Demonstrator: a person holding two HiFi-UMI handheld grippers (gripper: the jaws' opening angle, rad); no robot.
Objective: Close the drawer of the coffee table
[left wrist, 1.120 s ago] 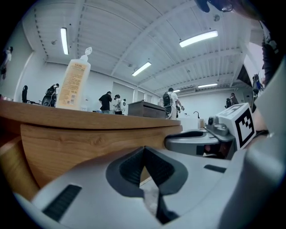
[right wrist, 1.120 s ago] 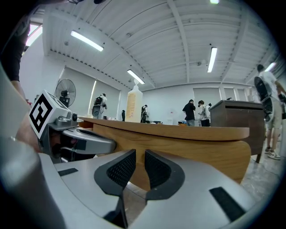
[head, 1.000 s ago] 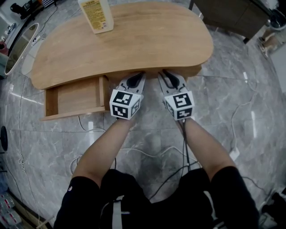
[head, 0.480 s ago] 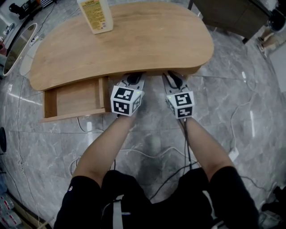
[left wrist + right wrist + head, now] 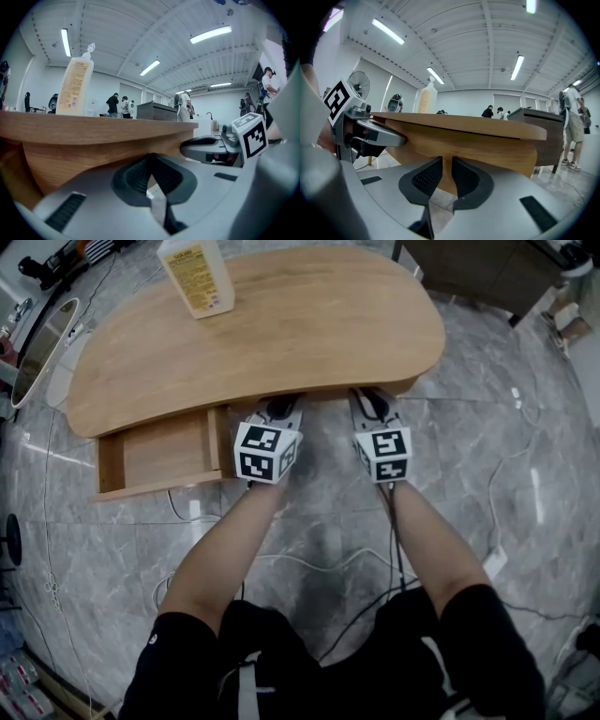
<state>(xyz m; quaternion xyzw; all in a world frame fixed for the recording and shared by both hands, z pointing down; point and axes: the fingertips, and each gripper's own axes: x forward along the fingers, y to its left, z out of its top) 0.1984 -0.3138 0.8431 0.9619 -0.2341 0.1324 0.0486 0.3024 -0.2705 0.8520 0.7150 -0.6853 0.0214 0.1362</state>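
The drawer (image 5: 159, 451) stands pulled out from the desk's (image 5: 281, 324) near edge, its front running along that edge, just left of the nearer left gripper (image 5: 279, 407), jaws together and empty; the right gripper (image 5: 370, 401), jaws slightly apart on nothing, lies farther right.

1. The right gripper (image 5: 371, 401) has slid to the right along the front edge of the desk (image 5: 309, 324) and gone further in beneath it. Less of its jaws shows in the head view than a second ago.
2. It has also straightened. Earlier it slanted with its jaws leaning toward the left gripper (image 5: 280, 406); now it points more squarely at the desk.
3. The left gripper has edged slightly further under the overhang, so a little less of its jaws shows too.
4. The gap between the two grippers is a bit wider.
5. The head view has shifted slightly: the desk looks a little turned, and more of the bottle (image 5: 197, 277) shows at the top.
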